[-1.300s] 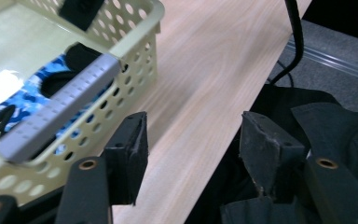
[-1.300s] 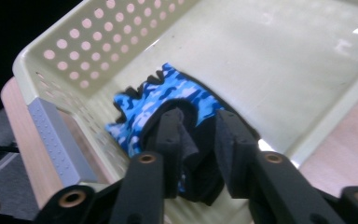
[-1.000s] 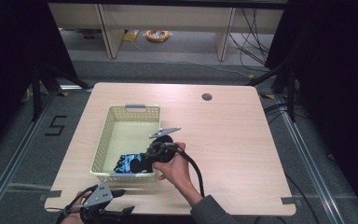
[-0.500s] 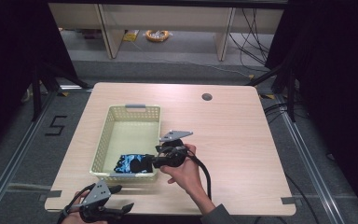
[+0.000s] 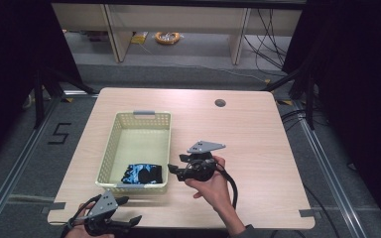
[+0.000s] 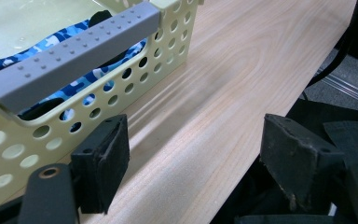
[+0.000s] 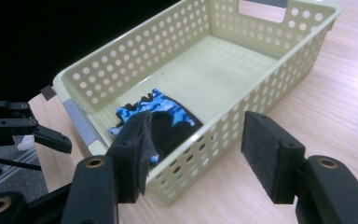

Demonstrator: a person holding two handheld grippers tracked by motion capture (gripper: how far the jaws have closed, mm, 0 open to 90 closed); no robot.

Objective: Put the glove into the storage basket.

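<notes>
A pale yellow perforated basket [image 5: 110, 148] with grey handles stands on the left half of the wooden table. A blue camouflage and black glove [image 5: 142, 173] lies flat in its near end; the glove [image 7: 161, 119] also appears in the right gripper view. My right gripper [image 5: 174, 165] is held just right of the basket's near corner, above the table, open and empty, its jaws pointing at the basket [image 7: 279, 60]. My left gripper [image 5: 129, 210] is at the table's front edge, below the basket's near grey handle [image 6: 74, 53], open and empty.
The wooden table [image 5: 258, 144] has a round cable hole [image 5: 220, 103] at its back right. A black cable [image 5: 232, 186] trails from the right gripper over the person's hand. Grey floor with rails surrounds the table; shelving stands behind it.
The right gripper has pulled back rightward out of the basket's near end, leaving the glove lying inside. The left gripper stayed at the front edge.
</notes>
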